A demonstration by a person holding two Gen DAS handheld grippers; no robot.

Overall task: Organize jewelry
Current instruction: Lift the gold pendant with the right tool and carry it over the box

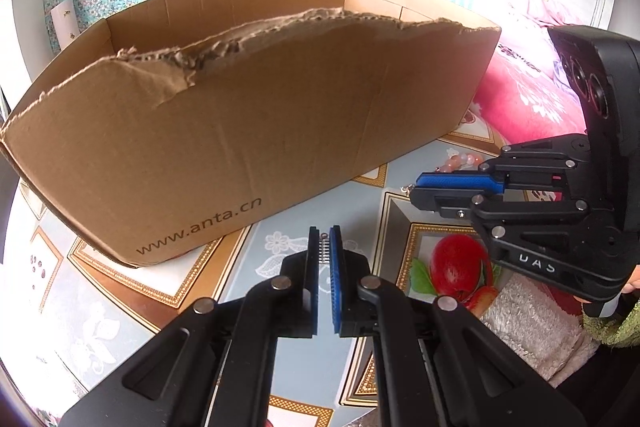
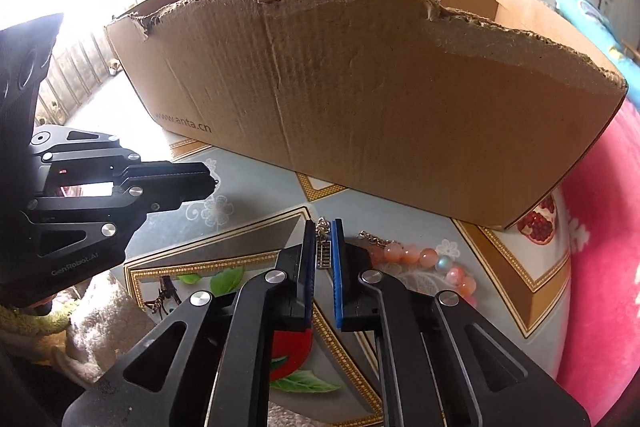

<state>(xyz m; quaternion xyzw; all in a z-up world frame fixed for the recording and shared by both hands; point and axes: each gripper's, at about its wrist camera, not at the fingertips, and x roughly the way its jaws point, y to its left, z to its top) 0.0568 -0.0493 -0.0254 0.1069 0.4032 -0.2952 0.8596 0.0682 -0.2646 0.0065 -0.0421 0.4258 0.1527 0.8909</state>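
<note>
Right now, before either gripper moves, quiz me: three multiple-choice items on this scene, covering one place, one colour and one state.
1. Where does the bead bracelet lie?
A. On the table, in front of the cardboard box
B. Inside the box
C. Hanging over the box's rim

2. What colour are most of its beads?
A. Dark green
B. Black
C. Pink to peach

3. What is the state of the top edge of the box's near wall?
A. Cleanly cut and taped
B. Ragged and torn
C. Folded shut by a flap

Answers:
1 A: the right wrist view shows the beads on the patterned tabletop outside the box's near wall.
2 C: the round beads look pink and peach, with one paler bead among them.
3 B: both views show a frayed, uneven cardboard edge.
</note>
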